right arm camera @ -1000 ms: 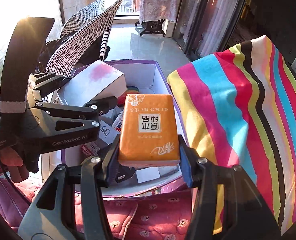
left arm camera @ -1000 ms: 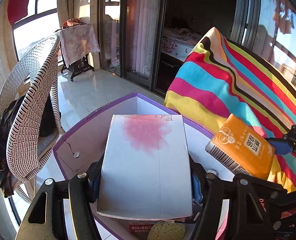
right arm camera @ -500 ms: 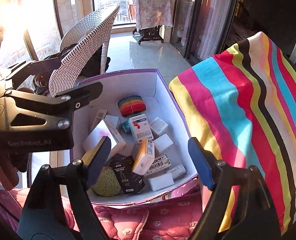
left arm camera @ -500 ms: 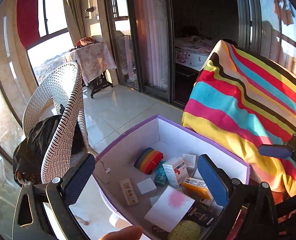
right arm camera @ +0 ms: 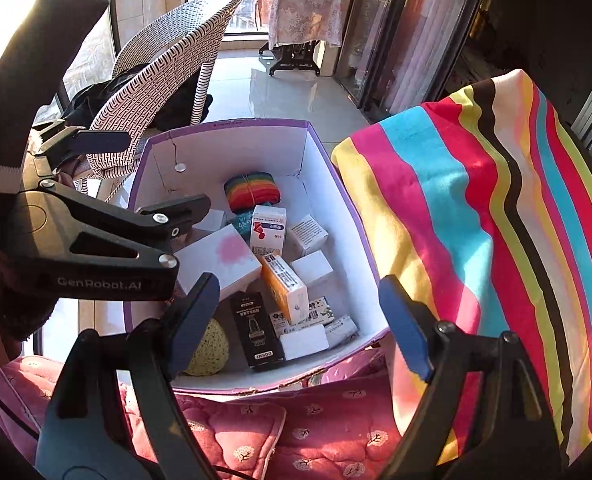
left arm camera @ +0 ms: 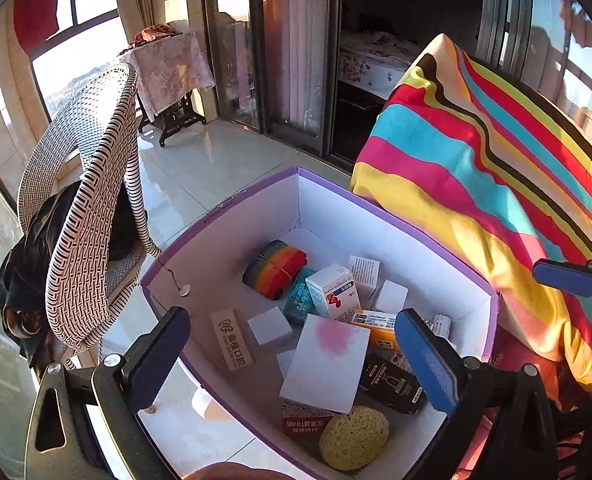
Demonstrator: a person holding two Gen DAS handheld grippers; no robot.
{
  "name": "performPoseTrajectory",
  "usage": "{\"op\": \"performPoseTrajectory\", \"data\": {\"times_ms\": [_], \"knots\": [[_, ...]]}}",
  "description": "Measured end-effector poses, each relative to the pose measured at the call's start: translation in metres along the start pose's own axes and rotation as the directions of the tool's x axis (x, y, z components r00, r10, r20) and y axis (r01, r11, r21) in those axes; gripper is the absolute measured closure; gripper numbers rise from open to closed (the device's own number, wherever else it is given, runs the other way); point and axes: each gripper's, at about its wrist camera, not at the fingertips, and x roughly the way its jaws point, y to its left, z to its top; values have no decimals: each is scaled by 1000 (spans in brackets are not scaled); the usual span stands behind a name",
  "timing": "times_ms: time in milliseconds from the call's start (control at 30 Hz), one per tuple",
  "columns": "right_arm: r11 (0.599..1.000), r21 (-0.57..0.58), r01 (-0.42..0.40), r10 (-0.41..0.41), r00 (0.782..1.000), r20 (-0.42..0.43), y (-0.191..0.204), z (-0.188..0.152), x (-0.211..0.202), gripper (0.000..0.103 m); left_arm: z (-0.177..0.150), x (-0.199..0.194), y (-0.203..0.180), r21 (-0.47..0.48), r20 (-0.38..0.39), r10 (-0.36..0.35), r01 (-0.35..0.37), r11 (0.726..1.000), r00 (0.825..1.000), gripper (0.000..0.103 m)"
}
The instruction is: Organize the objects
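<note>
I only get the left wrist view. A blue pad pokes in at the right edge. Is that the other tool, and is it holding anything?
Observer: Yes, that is the right gripper. Its jaws have just been opening, and nothing is between them above the purple box.
Operator: My own pad hides the orange pack. How does it lie?
Observer: The orange pack sits tipped on edge, just beside the black box.
Operator: What is in front of the box?
Observer: A pink quilted cushion, against its near wall.

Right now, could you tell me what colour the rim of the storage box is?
Purple; the box rim shows best in the right wrist view.
</note>
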Motion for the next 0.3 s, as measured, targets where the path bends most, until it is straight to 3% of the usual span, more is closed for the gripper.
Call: {"op": "performPoseTrajectory", "data": {"times_ms": [300], "knots": [[1000, -5, 3, -3, 1000, -12, 2, -4, 4, 19, -6, 9, 0, -33, -29, -7, 6, 999, 1000, 0]]}}
